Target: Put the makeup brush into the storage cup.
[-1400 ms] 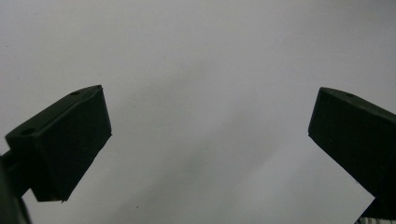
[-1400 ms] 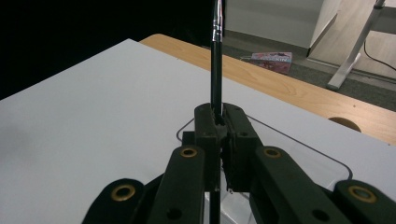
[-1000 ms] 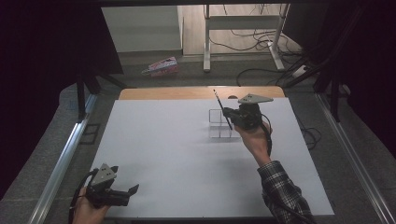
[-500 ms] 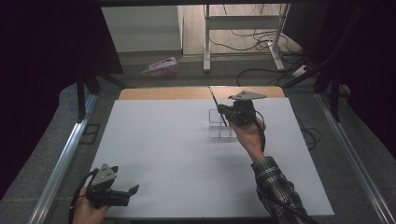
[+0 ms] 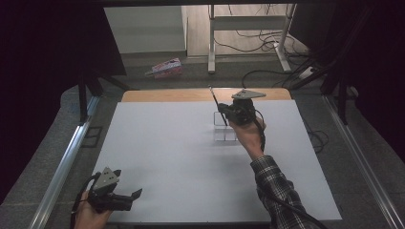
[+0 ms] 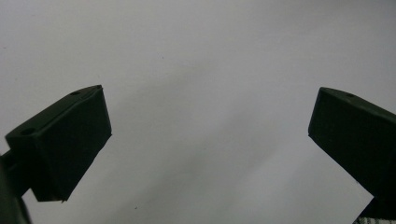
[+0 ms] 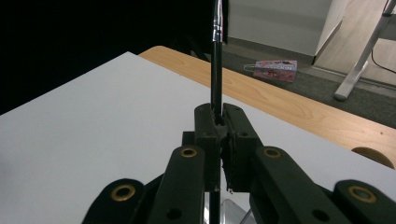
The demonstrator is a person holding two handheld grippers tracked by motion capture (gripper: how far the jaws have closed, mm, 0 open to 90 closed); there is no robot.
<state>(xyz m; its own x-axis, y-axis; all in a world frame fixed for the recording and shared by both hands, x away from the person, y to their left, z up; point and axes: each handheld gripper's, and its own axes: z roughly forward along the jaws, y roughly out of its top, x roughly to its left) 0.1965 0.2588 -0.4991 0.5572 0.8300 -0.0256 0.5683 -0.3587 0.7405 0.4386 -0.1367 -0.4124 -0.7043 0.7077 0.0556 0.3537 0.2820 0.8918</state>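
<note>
The right hand-held gripper (image 5: 223,110) clamps a slim black pen (image 7: 216,56) above a clear plastic box (image 5: 225,129). The left hand-held gripper (image 5: 136,194) rests open at the near edge of the smooth white counter (image 5: 167,143), wide bare surface between them.

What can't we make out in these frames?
- Thin black tool in the right gripper: its top is cut off by the right gripper view's upper edge, its lower end hidden behind the jaws.
- Clear box, high view: partly hidden by the right gripper; contents too faint.
- Pink packet on the floor: print too small.
</note>
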